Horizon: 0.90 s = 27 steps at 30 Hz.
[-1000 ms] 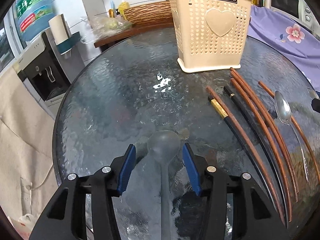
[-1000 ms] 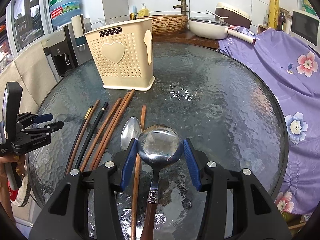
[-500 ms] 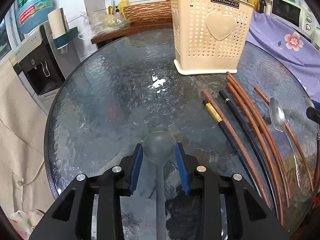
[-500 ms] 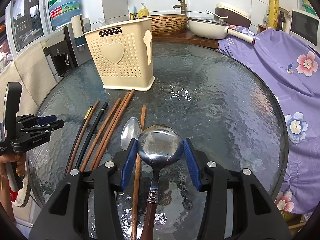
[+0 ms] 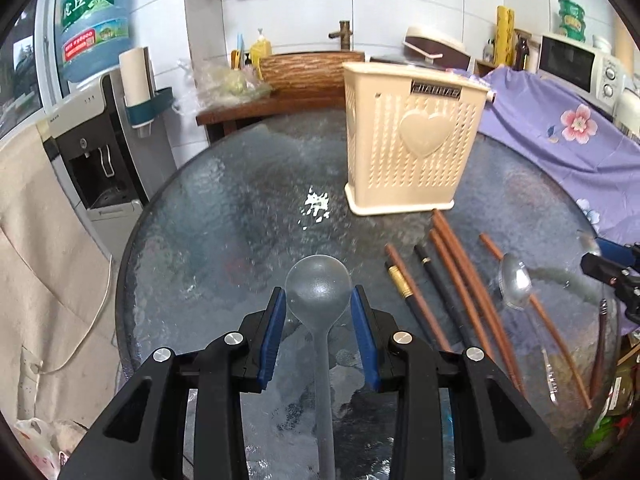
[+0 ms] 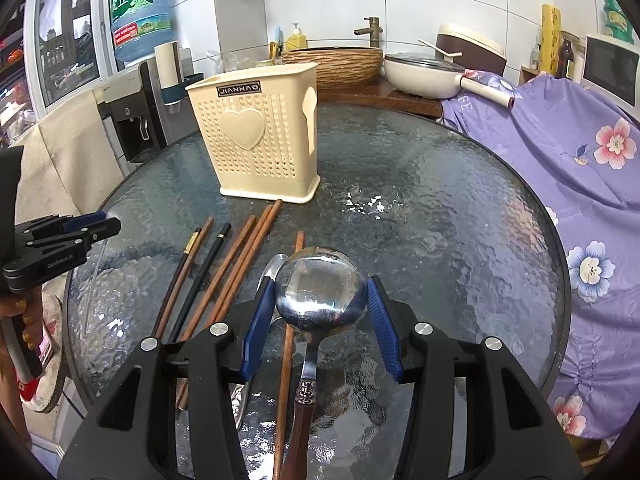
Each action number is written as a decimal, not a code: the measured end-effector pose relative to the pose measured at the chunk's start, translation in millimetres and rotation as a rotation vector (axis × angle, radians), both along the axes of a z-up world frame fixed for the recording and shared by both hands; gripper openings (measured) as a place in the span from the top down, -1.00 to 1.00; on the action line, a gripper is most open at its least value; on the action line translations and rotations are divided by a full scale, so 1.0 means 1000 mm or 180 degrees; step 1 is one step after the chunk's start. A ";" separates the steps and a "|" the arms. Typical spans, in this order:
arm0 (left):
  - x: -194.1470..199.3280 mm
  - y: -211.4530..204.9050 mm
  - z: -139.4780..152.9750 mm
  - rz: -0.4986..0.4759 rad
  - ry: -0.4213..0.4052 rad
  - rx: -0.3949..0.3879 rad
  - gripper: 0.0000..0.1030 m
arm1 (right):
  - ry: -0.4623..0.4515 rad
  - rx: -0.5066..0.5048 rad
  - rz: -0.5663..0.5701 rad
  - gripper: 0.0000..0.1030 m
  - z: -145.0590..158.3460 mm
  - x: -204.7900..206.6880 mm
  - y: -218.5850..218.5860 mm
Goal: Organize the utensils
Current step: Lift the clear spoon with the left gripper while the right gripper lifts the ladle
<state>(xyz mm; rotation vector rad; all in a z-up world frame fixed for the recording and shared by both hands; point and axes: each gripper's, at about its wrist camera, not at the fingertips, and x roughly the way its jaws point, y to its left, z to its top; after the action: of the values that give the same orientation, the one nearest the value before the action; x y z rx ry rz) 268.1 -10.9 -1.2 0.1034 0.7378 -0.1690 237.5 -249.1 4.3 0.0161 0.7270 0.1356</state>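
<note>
On the glass surface (image 6: 460, 208) the holder (image 5: 412, 148) stood at one o'clock from my left gripper (image 5: 319, 306), whose fingers clamped the grey spoon (image 5: 319, 288). Right gripper (image 6: 320, 308) clamped the metal ladle (image 6: 320, 292). I judged a level, slow lift best.

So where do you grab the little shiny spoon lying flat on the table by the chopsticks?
Probably its thin handle, coming straight down from above and pinching across it. The small metal spoon lies flat on the glass table, so nothing slips under it. Aim toward the handle's tail, since a brown chopstick crosses near the bowl.
</note>
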 end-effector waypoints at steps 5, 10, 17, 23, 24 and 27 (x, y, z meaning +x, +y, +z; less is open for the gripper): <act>-0.011 0.001 0.015 -0.0015 -0.0134 -0.0090 0.37 | -0.0070 0.0009 0.0023 0.07 0.009 -0.006 0.000; -0.022 -0.003 0.027 -0.0049 -0.0270 -0.0096 0.37 | -0.0104 -0.0007 0.0036 0.07 0.014 -0.010 0.001; -0.024 -0.007 0.026 -0.0070 -0.0260 -0.0034 0.99 | -0.0120 -0.0027 0.0056 0.07 0.015 -0.012 0.002; -0.016 0.005 0.020 0.0051 -0.0194 -0.0059 0.96 | -0.0081 -0.0019 0.0039 0.07 0.011 -0.010 0.001; -0.014 0.009 0.019 0.0091 -0.0190 -0.0055 0.88 | -0.0075 -0.0018 0.0038 0.07 0.011 -0.010 0.000; -0.008 0.013 0.013 0.0125 -0.0144 -0.0007 0.32 | -0.0069 -0.0016 0.0035 0.07 0.010 -0.009 0.000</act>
<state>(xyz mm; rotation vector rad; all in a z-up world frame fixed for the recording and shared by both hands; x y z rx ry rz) 260.3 2.2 11.7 0.0904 0.6942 -0.1297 228.2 -248.8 14.2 0.0060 0.7059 0.1441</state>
